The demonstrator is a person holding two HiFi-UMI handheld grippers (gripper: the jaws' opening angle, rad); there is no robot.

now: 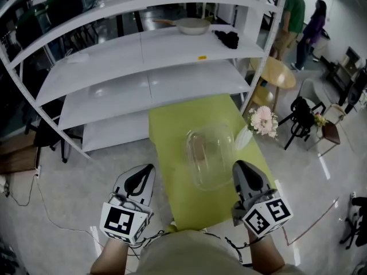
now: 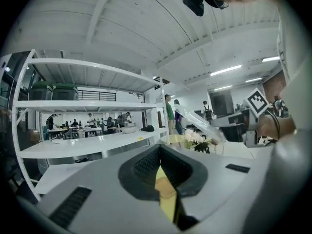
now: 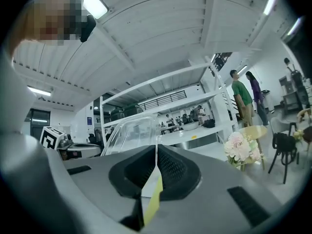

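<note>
Near field. My left gripper (image 1: 144, 172) hangs over the floor just left of the yellow-green table (image 1: 172, 153). Its jaws are pressed together and nothing lies between the pads. My right gripper (image 1: 241, 166) is at the table's right side, its jaws closed on the thin rim of the clear plastic container (image 1: 207, 156). In the right gripper view that rim runs as a fine vertical line straight down into the slit between the pads. Each gripper carries a marker cube, left (image 1: 123, 222) and right (image 1: 266, 215), printed with black-and-white squares and no letters.

Middle field. The container sits over the middle of the table, touching my right gripper's tip and well apart from the left one. It is oblong, and its long axis runs away from me along the table's length. From the right gripper its rounded body rises above the jaws. I can see no label on it.

Far field. A bunch of pale flowers (image 1: 262, 121) stands just beside the table's far right corner. Behind the table stand white shelves (image 1: 143, 85). One board bears a small yellow tag (image 1: 202, 57), too small to read. The board above holds a pale bowl (image 1: 193, 26) and, near it, a black object (image 1: 227, 38). Right of the shelves are a round yellow table (image 1: 278, 73) and two standing people (image 1: 293, 16).
</note>
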